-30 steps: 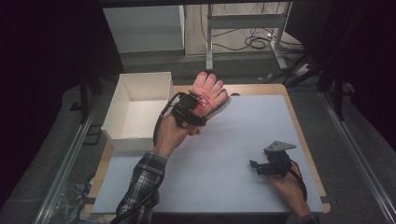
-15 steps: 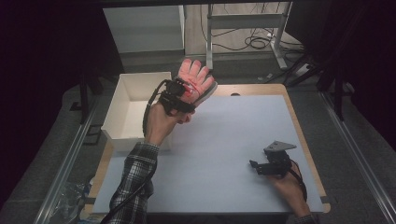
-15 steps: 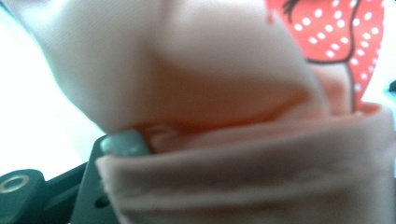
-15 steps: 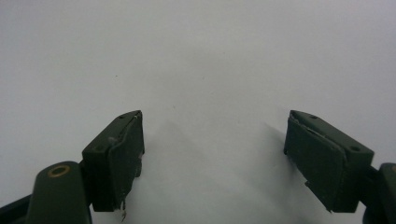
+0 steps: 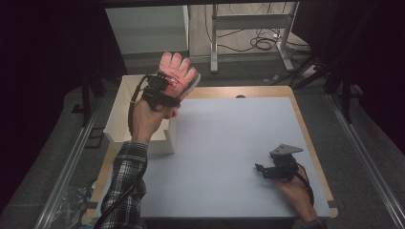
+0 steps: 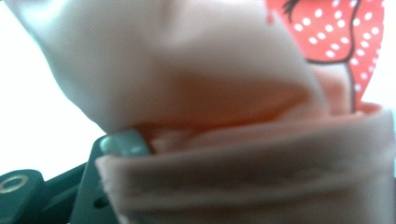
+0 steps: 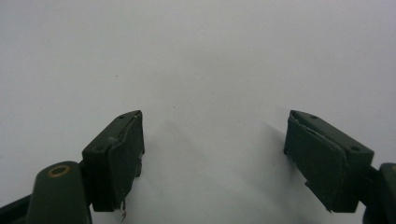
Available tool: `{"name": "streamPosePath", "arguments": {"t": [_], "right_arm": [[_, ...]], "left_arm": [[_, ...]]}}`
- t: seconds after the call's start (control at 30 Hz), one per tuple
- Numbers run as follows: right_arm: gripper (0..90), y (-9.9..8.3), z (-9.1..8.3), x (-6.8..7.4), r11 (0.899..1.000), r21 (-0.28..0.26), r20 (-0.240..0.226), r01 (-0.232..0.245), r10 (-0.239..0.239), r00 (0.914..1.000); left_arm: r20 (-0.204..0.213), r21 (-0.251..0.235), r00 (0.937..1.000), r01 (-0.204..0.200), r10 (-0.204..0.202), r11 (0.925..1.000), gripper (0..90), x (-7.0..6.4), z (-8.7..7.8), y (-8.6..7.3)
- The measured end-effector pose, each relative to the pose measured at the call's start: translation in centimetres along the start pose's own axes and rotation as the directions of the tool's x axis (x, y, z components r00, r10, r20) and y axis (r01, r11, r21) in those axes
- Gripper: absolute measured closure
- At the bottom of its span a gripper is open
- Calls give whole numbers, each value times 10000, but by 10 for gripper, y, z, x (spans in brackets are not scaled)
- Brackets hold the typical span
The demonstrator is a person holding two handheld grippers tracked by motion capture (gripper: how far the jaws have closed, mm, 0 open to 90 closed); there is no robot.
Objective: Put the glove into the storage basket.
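Glove (image 5: 177, 71) held up over the white box (image 5: 125, 119).
Left gripper (image 5: 160, 90) has its jaws clamped on the pink glove's cuff, above the box's far right corner. Right gripper (image 5: 267, 171) rests on the grey mat (image 5: 229, 143), well apart from the box, its jaws spread wide with nothing between them.

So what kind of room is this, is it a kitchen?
More likely a lab or workshop than a kitchen. A plain work table stands under a fixed camera, cables lie on the floor beyond it, and a person uses a left gripper to hold a pink glove above a white box.
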State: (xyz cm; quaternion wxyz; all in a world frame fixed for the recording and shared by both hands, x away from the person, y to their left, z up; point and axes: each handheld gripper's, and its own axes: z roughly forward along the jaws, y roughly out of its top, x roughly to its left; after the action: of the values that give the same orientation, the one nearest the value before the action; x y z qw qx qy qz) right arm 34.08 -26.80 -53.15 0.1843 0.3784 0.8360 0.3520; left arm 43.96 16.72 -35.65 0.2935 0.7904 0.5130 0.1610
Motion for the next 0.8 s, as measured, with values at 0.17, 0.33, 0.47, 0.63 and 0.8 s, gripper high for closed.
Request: {"name": "streamPosePath", "arguments": {"t": [0.17, 0.33, 0.47, 0.63, 0.8], "right_arm": [[204, 0, 0, 0, 10000, 2, 4, 0, 0, 10000], [204, 0, 0, 0, 10000, 2, 6, 4, -4, 10000], [204, 0, 0, 0, 10000, 2, 7, 3, -3, 10000], [204, 0, 0, 0, 10000, 3, 16, 7, -7, 10000], [204, 0, 0, 0, 10000, 1, 16, 5, -5, 10000]], "left_arm": [[-362, -41, 9984, 429, -430, 9991, 458, 18, -2, -11], [-671, -75, 9941, 851, -854, 9963, 456, 35, -4, -23], [-917, -35, 9889, 1173, -1172, 9931, 454, 48, -3, -33], [-1105, 87, 9838, 1433, -1415, 9896, 451, 59, 7, -45], [-1309, 91, 9798, 1536, -1511, 9881, 446, 62, 22, -53]]}}
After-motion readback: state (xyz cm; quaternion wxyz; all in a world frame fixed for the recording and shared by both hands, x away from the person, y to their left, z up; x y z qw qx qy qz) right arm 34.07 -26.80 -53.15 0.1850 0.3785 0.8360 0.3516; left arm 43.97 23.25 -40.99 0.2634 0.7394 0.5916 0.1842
